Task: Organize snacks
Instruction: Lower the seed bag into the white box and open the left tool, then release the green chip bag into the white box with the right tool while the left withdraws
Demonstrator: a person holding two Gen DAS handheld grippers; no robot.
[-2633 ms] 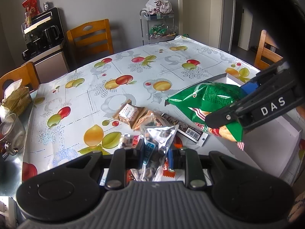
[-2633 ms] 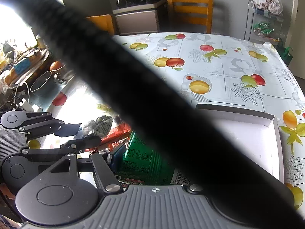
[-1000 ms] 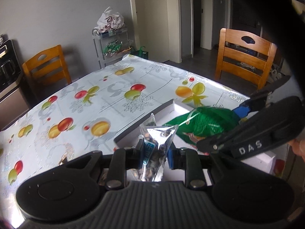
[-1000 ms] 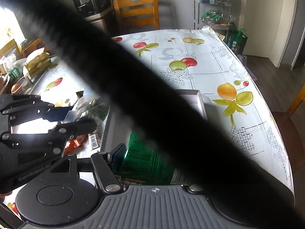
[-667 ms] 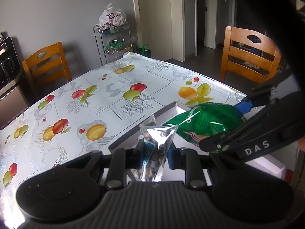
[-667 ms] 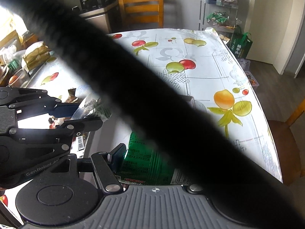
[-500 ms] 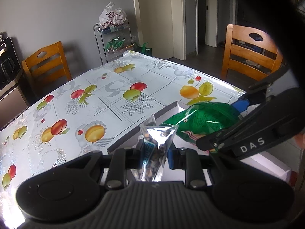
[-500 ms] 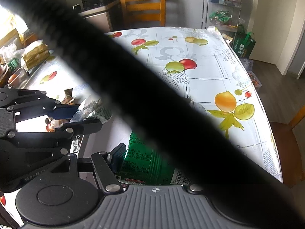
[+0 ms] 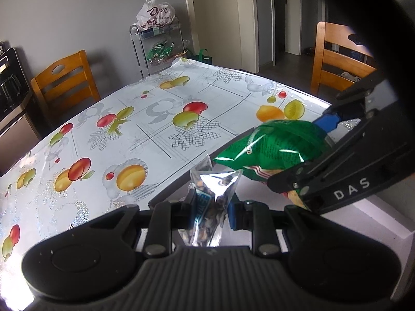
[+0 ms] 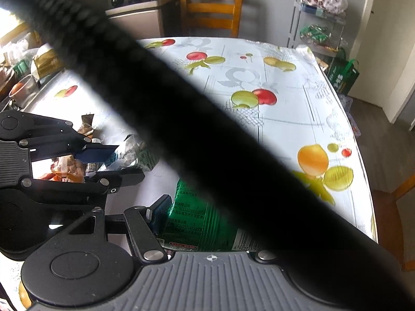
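My left gripper [image 9: 211, 204] is shut on a small clear and silver snack packet [image 9: 214, 194] and holds it over the near edge of a white box [image 9: 376, 207]. My right gripper [image 9: 308, 160] is shut on a green chip bag [image 9: 272, 147] held above the box, just right of the packet. In the right wrist view the green bag [image 10: 192, 223] sits between the fingers, and the left gripper [image 10: 122, 162] with its packet [image 10: 129, 153] is at the left. A black cable [image 10: 207, 129] hides the right finger and much of the box.
Loose snacks [image 10: 70, 165] lie on the fruit-print tablecloth [image 9: 155, 119] left of the box. Wooden chairs [image 9: 64, 77] stand around the table. A metal cart [image 9: 158, 46] with bags is by the far wall. A counter with jars [image 10: 26, 85] is at the left.
Both grippers carried their snacks from the loose pile to above the white box. Over the last half second they shifted only slightly.
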